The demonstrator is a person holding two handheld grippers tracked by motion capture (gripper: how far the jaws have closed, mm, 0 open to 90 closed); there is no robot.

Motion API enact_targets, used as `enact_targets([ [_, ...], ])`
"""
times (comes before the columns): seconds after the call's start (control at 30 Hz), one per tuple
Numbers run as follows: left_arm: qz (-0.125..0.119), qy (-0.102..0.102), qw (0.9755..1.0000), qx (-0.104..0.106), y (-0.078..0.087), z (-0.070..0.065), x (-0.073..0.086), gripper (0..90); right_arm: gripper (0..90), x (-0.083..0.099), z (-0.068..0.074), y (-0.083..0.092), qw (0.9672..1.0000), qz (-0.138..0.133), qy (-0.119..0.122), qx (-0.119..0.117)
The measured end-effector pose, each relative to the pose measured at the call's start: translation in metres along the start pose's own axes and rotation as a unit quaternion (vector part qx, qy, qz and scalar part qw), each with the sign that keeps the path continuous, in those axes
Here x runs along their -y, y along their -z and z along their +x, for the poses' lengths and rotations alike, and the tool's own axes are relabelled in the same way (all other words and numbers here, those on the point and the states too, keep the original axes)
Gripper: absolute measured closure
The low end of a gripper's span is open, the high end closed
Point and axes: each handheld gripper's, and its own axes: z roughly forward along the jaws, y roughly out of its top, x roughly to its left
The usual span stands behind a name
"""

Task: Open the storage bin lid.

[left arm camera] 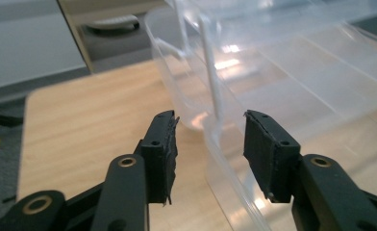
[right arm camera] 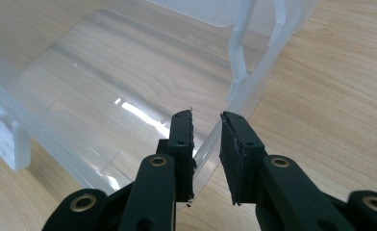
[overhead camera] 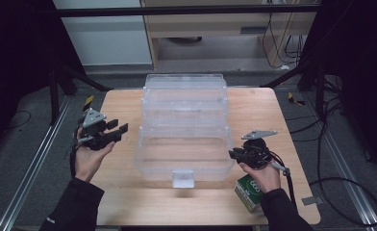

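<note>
At the near right corner of the worktop [overhead camera: 143, 202] lies a small green and white box [overhead camera: 249, 192], partly under the person's right hand [overhead camera: 261, 175]. That hand holds the right gripper [overhead camera: 234, 154], whose jaws point left at the right end wall of the clear plastic organiser [overhead camera: 184, 130]. In the right gripper view the right gripper [right arm camera: 206, 120] has its jaws narrowly parted, one on each side of the thin rim of the organiser's lowest tray [right arm camera: 129, 86]; whether the pads actually touch the plastic cannot be told.

A small clear latch tab [overhead camera: 183, 178] hangs from the middle of the organiser's near wall, close to the near edge of the worktop.

Toward the left edge, the left hand [overhead camera: 89, 159], palm up, carries the left gripper [overhead camera: 120, 126], which sits just beside the organiser's left end. In the left gripper view the left gripper [left arm camera: 210, 120] stands with its jaws wide apart, straddling the tray's rim and a thin upright hinge arm [left arm camera: 210, 72] without gripping them.

The organiser itself stands at the middle of the worktop, folded out in three stepped clear tiers that climb toward the far edge, the topmost tier [overhead camera: 185, 82] reaching it. All tiers look empty.
</note>
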Motion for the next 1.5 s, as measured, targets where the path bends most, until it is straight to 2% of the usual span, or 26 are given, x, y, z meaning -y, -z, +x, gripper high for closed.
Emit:
enact_targets([
  [0.13,0.024,-0.008,0.9995,0.017,-0.002,-0.011,0.019,59.0,75.0,0.001,0.000,0.000,1.0000,-0.003,-0.001,-0.002],
  [0.2,0.045,-0.016,0.9983,0.033,-0.005,-0.017,0.026,60.5,75.0,0.001,0.000,0.000,1.0000,-0.005,-0.001,-0.002],
  [0.23,0.048,-0.020,0.9982,0.031,-0.005,-0.018,0.027,61.8,75.0,0.001,-0.001,0.000,1.0000,-0.005,0.000,-0.002],
  [0.3,0.052,-0.020,0.9975,0.043,-0.008,-0.023,0.031,62.9,75.1,0.001,0.000,0.000,1.0000,-0.005,0.001,-0.001],
  [0.47,0.078,-0.045,0.9951,0.040,-0.020,-0.031,0.040,64.6,75.3,0.001,0.002,0.000,1.0000,-0.006,0.004,0.005],
  [0.6,0.087,-0.050,0.9943,0.037,-0.022,-0.030,0.043,66.3,75.3,0.001,0.002,0.000,1.0000,-0.004,0.005,0.006],
  [0.67,0.087,-0.047,0.9942,0.042,-0.024,-0.029,0.044,66.2,75.2,0.001,0.002,0.000,1.0000,-0.004,0.004,0.006],
  [0.9,0.075,-0.046,0.9954,0.039,-0.019,-0.028,0.043,64.1,74.2,0.000,0.003,0.000,0.9998,-0.003,0.013,0.011],
  [1.0,0.067,-0.044,0.9960,0.041,-0.016,-0.027,0.042,62.5,69.8,0.000,0.004,0.001,0.9997,-0.003,0.017,0.015],
  [1.13,0.058,-0.047,0.9963,0.043,-0.014,-0.026,0.042,57.9,64.0,-0.002,0.004,0.010,0.9997,-0.012,0.020,0.008],
  [1.23,0.053,-0.048,0.9969,0.032,-0.010,-0.022,0.040,54.2,60.5,-0.003,0.005,0.021,0.9995,-0.012,0.030,0.008],
  [1.33,0.045,-0.040,0.9979,0.022,-0.007,-0.018,0.038,51.1,56.7,-0.006,0.005,0.030,0.9992,-0.013,0.035,0.010],
  [1.43,0.042,-0.036,0.9984,0.012,-0.006,-0.013,0.038,48.6,51.7,-0.008,0.005,0.039,0.9990,-0.006,0.042,0.015],
  [1.5,0.042,-0.032,0.9986,0.005,-0.007,-0.009,0.039,47.9,51.3,-0.009,0.006,0.044,0.9989,0.001,0.043,0.016],
])
